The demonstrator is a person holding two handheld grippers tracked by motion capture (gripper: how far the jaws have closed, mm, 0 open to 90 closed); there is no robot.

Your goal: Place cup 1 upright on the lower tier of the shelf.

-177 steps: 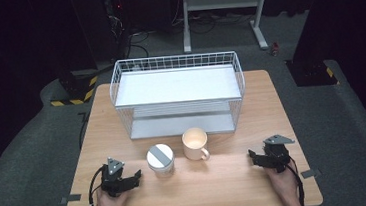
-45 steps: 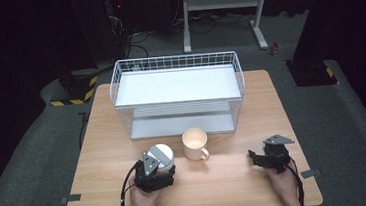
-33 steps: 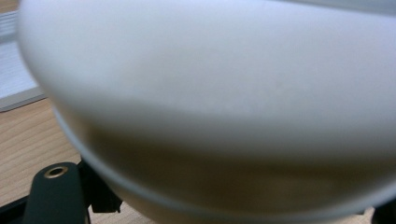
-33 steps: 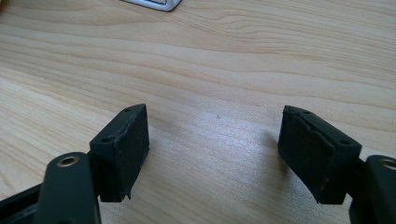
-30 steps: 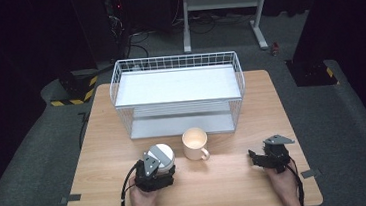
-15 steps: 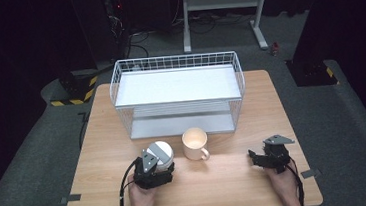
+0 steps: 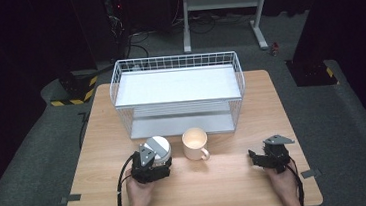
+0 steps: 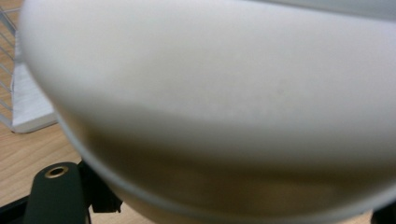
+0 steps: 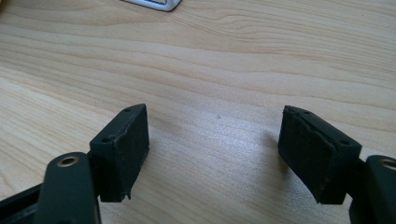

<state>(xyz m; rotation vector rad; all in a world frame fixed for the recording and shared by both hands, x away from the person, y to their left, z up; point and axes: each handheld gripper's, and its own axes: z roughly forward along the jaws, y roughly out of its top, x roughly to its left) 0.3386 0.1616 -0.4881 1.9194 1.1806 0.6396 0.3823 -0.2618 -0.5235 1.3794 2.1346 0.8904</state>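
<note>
Since the start, the left gripper (image 7: 151, 158) has travelled rightward to the white tin (image 7: 156, 147), its jaws now around it beside the cream mug (image 7: 195, 142). At the table's (image 7: 228, 179) right, the right gripper (image 9: 215, 149) rests with jaws spread wide, holding nothing.

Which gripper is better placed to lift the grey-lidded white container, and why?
Left. The left gripper is already at the container, whose white wall looms between its fingers. The right gripper sits open over bare table, beyond the mug.
</note>
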